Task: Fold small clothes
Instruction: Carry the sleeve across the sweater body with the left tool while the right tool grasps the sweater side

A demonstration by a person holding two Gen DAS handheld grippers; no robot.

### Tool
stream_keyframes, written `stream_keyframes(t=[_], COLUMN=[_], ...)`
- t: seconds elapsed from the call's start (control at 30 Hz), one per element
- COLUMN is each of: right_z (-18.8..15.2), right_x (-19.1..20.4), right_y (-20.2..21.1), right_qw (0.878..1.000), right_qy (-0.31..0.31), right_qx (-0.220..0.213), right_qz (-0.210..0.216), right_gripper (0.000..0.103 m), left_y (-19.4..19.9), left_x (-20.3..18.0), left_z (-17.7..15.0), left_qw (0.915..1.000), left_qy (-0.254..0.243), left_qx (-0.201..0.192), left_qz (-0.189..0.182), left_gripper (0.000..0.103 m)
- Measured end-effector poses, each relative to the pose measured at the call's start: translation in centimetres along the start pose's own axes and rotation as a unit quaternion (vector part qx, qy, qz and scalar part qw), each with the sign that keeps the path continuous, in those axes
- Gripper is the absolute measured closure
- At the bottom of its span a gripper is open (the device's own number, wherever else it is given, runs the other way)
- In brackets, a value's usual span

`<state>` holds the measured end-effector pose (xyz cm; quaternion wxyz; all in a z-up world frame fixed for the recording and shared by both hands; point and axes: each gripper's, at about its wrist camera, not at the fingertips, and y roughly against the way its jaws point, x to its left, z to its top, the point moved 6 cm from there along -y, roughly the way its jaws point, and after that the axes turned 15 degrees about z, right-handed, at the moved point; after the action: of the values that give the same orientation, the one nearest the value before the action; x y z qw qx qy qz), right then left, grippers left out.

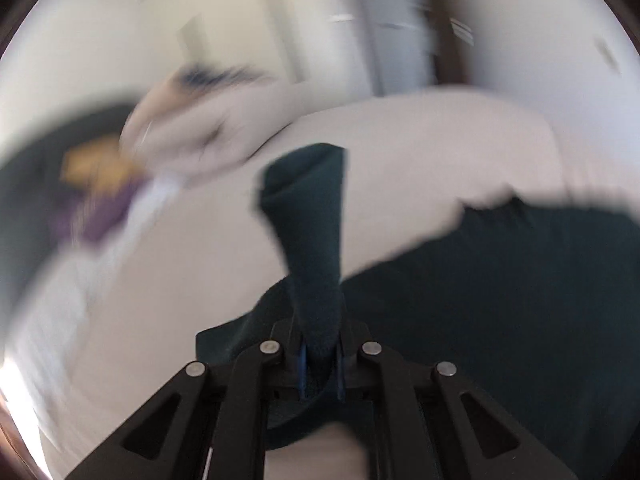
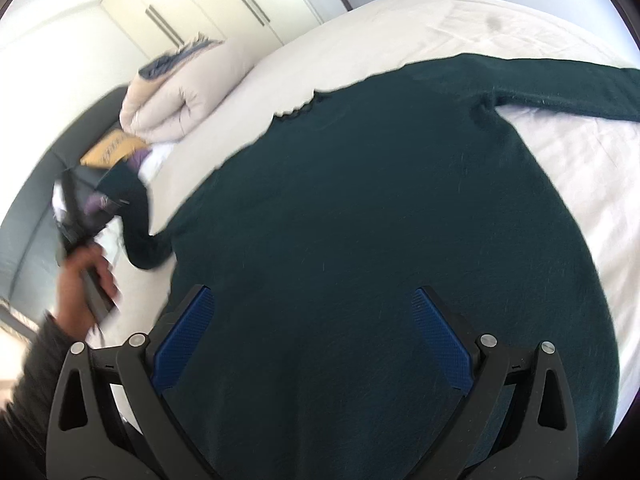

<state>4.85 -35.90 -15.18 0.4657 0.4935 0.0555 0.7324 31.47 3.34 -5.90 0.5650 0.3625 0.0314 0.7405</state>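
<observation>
**Dark green sweater, one sleeve lifted for the fold**

Dark green knit fills both views: the sweater (image 2: 380,240) lies flat on the pale bed sheet (image 2: 420,16), body spread wide, one sleeve stretched out along the far right.

Starting at our left, the left gripper (image 1: 322,364) has its fingers pinched tight on the other sleeve (image 1: 308,216), whose cuff end stands up past the fingertips. The left wrist view is blurred, so that hand looks to be moving. We judge the sleeve is held raised so it can be carried across the sweater's body, the first fold. In the right wrist view the same sleeve rises off the sheet at the far left, beside our left hand (image 2: 80,280).

Beyond it, a rolled cream duvet (image 2: 180,96) and some purple and yellow items sit near the headboard, well apart from the work.

Moving right, the right gripper (image 2: 312,344) hovers over the sweater's lower body, fingers spread wide and holding nothing, probably placed to steady the fabric or take the hem.
</observation>
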Motion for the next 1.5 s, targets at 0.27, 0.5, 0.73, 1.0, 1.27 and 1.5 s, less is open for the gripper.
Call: stream_keyframes(t=[0.27,0.5,0.73,1.0,1.27,1.5], right_z=[6.7,10.0,10.7,11.4,19.4,27.7], right_x=[-0.7,-1.7,-0.2,0.9,-1.5,-7.0], right_y=[-6.5,-17.7,-25.1,-29.4,-25.4,-21.5], right_qw=[0.986,0.943,0.921,0.942,0.977,0.992], right_qy=[-0.081,-0.215,-0.234,-0.138,-0.087,-0.078], right_qx=[0.062,0.131,0.193,0.226,0.143,0.087], right_qz=[0.135,0.218,0.245,0.204,0.132,0.045], right_gripper=[0.005,0.016,0.017,0.094,0.096,0.096], left_y=[2.8,4.2,4.8,5.5,8.7,10.2], left_x=[-9.7,-11.4,-12.1,-11.6,-8.8,-9.4], left_z=[-5.1,-6.6,-7.3,-6.9,-5.8,-4.7], left_qw=[0.9829,0.9740,0.9692,0.9726,0.9831,0.9823], left_qy=[-0.164,-0.195,-0.207,-0.190,-0.115,-0.092], left_qx=[-0.074,-0.103,-0.122,-0.130,-0.135,-0.133], left_qz=[0.038,0.052,0.055,0.031,-0.046,-0.094], left_gripper=[0.094,0.093,0.092,0.049,0.020,0.020])
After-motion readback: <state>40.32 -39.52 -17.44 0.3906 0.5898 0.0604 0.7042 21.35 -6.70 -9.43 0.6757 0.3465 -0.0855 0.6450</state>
